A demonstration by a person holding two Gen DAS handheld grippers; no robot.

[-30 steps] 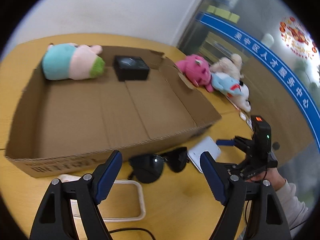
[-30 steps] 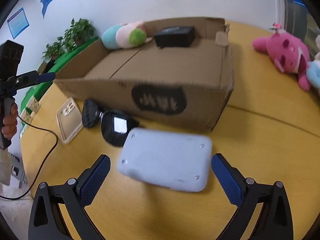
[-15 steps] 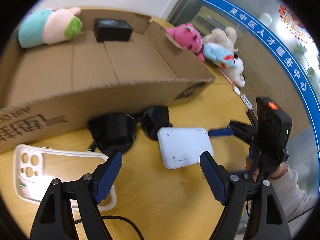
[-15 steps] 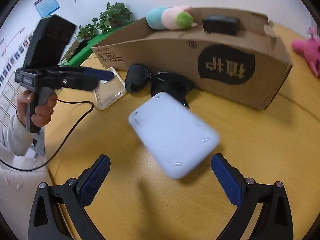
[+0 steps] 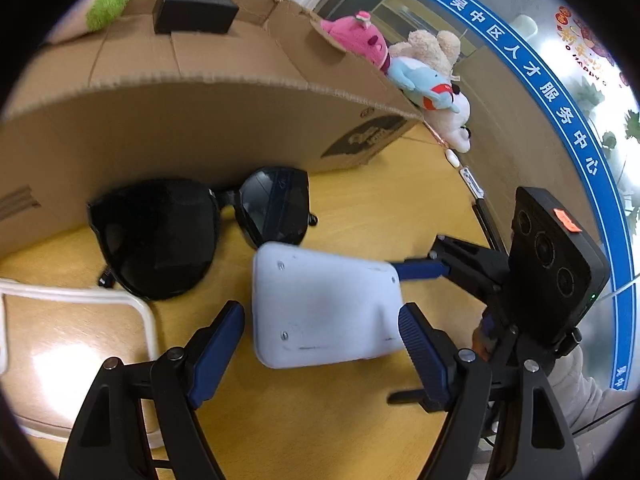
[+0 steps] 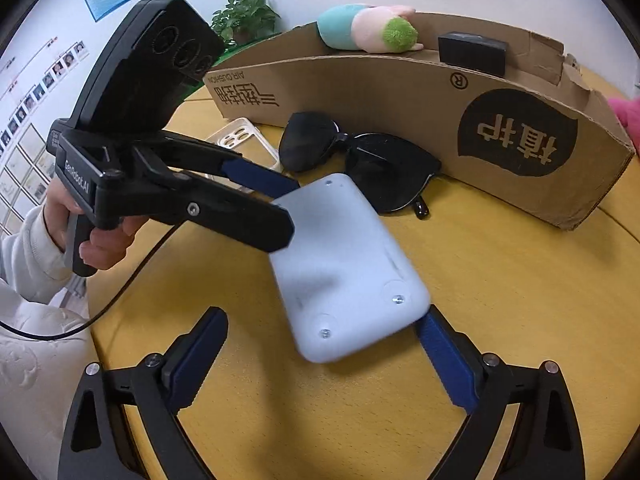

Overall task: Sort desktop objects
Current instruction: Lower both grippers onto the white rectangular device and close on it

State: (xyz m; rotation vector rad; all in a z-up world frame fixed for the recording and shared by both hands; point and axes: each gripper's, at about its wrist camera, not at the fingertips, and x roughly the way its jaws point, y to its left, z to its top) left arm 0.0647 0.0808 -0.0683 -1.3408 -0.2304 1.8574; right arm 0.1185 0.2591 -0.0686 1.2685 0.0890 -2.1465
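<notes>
A white rounded power bank (image 5: 320, 300) (image 6: 344, 268) lies flat on the yellow table. My left gripper (image 5: 320, 336) is open, its fingers either side of the power bank's near end. My right gripper (image 6: 320, 356) is open too, straddling the opposite end; its right finger (image 6: 444, 360) is at the bank's edge. Black sunglasses (image 5: 192, 224) (image 6: 360, 160) lie just beyond the bank, against a cardboard box (image 5: 200, 120) (image 6: 440, 92). The box holds a black case (image 5: 194, 12) (image 6: 472, 54) and a plush toy (image 6: 368, 30).
A clear phone case (image 5: 76, 352) (image 6: 244, 140) lies left of the sunglasses. Pink, blue and white plush toys (image 5: 416, 68) lie right of the box. A black cable (image 6: 120, 292) runs over the table near the left hand.
Both grippers have come down and closed in on the power bank from opposite ends. The bank has turned somewhat on the table. Both stay open.
</notes>
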